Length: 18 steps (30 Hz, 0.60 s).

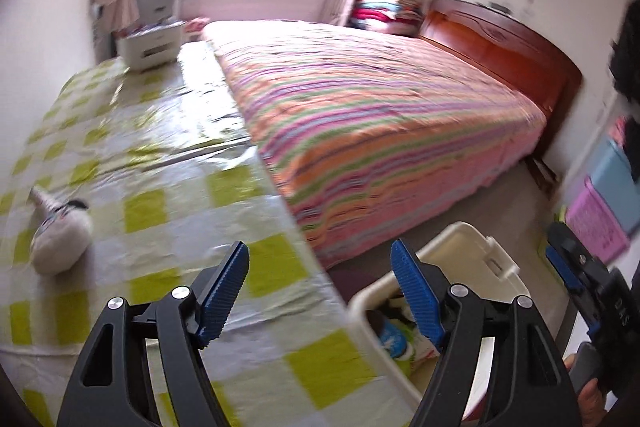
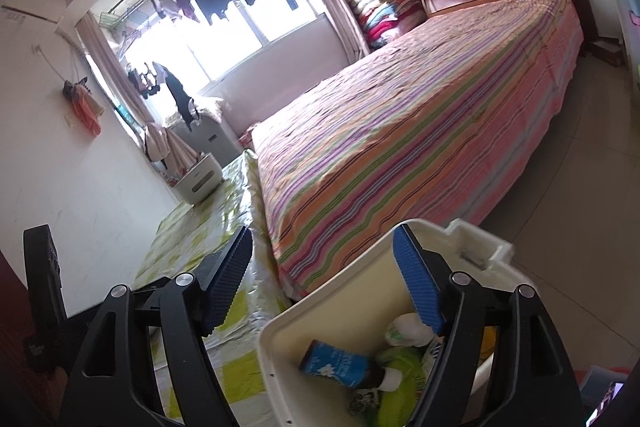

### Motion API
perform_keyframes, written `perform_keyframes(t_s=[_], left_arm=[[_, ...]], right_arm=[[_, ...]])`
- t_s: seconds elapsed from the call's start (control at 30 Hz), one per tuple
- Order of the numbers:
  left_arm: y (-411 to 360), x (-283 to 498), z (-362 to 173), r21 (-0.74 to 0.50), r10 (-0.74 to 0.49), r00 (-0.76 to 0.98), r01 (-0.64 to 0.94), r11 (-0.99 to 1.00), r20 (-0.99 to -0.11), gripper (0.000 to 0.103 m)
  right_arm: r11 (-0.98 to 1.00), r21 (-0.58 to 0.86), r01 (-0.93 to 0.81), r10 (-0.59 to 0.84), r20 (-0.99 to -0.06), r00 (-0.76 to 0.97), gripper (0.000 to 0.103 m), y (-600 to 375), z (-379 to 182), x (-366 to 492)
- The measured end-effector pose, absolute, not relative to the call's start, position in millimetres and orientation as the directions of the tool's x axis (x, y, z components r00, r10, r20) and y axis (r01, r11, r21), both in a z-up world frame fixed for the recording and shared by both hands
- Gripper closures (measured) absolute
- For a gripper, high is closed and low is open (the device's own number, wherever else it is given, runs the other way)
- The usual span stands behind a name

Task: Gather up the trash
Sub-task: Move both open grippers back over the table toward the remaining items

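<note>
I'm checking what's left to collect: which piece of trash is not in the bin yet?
The white tied bag lying alone on the checked cloth. The bottle and wrappers already sit inside the cream bin.

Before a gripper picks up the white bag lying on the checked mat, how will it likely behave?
The white bag bulges and has a twisted neck, so it is probably soft and would sag. It looks light for its size. Its rounded body could roll if pushed.

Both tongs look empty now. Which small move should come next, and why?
Probably swing the left tongs toward the white bag lying on the checkered sheet. Both tongs stand open and empty, the bin already holds trash, and that bag still lies outside it.
</note>
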<state>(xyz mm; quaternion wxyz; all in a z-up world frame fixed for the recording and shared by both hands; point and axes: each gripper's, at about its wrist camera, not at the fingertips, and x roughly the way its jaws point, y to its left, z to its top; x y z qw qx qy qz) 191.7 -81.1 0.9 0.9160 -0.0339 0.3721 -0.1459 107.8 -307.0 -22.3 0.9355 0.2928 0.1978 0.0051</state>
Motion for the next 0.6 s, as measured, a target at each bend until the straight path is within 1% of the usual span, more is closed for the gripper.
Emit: perform_keyframes(t_s=[0.1, 0.27, 0.37, 0.6], left_arm=[[-50.7, 192.3, 2.6, -0.189, -0.267, 0.697, 0.188, 0.964, -0.666, 0.032], [-1.2, 189.3, 4.7, -0.148, -0.173, 0.728, 0.099, 0.984, -0.663, 0.032], [34.0, 187.1, 4.1, -0.151, -0.129, 0.736, 0.036, 0.988, -0.664, 0.032], [107.9, 176.2, 3.6, -0.149, -0.026, 0.745, -0.099, 0.984, -0.666, 0.032]], right_arm=[[0.835, 0.543, 0.084, 0.151, -0.373, 0.915, 0.031, -290.5, -21.3, 113.8], [0.849, 0.528, 0.033, 0.204, -0.384, 0.901, 0.03, -257.6, -18.2, 125.0], [0.856, 0.516, -0.007, 0.244, -0.394, 0.886, 0.024, -229.5, -17.4, 132.8], [0.865, 0.491, -0.107, 0.342, -0.418, 0.842, 0.022, -160.6, -15.2, 148.4]])
